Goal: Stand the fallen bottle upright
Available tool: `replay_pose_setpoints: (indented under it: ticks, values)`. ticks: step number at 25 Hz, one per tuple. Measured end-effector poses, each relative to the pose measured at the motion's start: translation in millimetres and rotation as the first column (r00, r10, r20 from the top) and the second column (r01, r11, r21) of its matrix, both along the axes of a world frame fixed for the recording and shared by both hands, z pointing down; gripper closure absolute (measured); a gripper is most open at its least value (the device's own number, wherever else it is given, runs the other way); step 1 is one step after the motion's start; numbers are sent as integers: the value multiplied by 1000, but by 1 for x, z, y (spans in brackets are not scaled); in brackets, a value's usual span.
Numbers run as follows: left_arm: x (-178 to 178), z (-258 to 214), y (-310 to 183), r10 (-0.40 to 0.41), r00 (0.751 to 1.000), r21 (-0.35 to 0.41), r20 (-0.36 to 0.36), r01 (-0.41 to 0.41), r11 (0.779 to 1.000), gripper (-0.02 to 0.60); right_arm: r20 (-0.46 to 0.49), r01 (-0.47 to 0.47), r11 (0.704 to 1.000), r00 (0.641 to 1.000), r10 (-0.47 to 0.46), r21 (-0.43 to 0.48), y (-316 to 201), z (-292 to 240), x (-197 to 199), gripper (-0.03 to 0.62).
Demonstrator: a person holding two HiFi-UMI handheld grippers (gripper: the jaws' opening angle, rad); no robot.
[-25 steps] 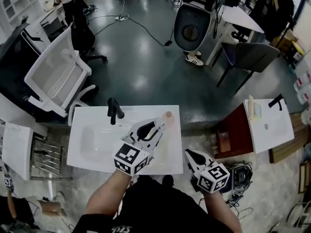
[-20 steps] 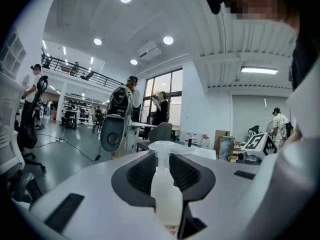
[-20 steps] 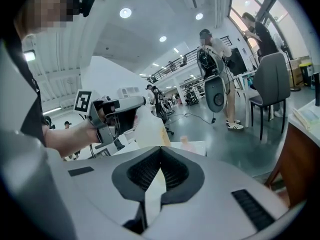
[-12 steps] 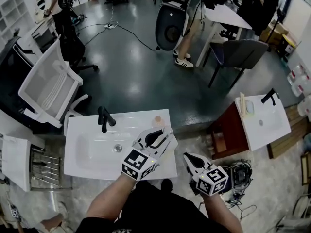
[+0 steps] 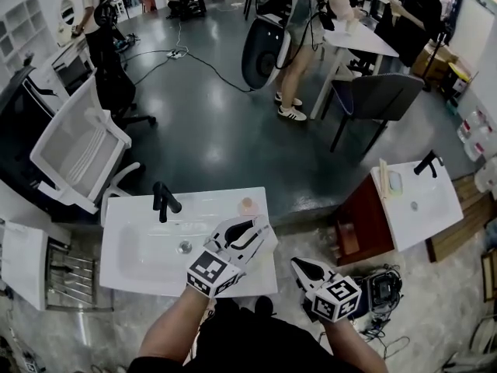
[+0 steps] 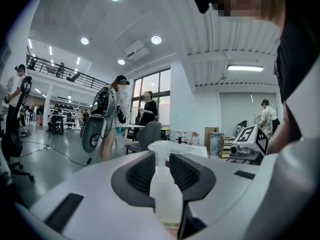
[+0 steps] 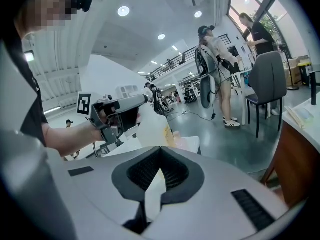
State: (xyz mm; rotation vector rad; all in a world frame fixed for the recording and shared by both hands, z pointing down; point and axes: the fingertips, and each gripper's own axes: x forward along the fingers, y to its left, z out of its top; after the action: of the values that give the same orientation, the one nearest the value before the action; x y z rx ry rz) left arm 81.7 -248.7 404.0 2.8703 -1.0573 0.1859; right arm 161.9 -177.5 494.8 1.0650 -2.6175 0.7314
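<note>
White surface [image 5: 140,263] below me, spray bottle [image 6: 165,194] over its right end, upright in my left claw [image 5: 247,235], pads clamped on its shoulders. It's thin clear plastic. I judge it light, squashy and slick, so grip the body, not the nozzle. Base contact: can't tell. Right claw [image 7: 160,151] is closed, empty.

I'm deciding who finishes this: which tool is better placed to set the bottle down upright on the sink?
Left. The left tool is clamped on the bottle above the sink; the right tool is shut, empty, off the sink's edge.
</note>
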Motion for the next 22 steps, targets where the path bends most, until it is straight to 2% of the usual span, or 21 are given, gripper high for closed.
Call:
replay_pose_setpoints:
  ticks: [8, 12, 14, 22]
  values:
    - [-2, 3, 1, -59, 998, -46, -31, 57, 997, 475, 13, 60, 998, 998, -60, 8, 8, -3, -9, 580]
    - [-2, 6, 6, -83, 997, -59, 5, 83, 995, 381, 14, 91, 996, 996, -91, 9, 12, -4, -10, 580]
    - [-6, 9, 9, -98, 995, -69, 16, 99, 993, 364, 15, 97, 995, 995, -98, 12, 14, -6, -10, 580]
    - [-30, 4, 30, -130, 991, -69, 32, 132, 989, 359, 17, 99, 995, 995, -99, 27, 16, -13, -20, 580]
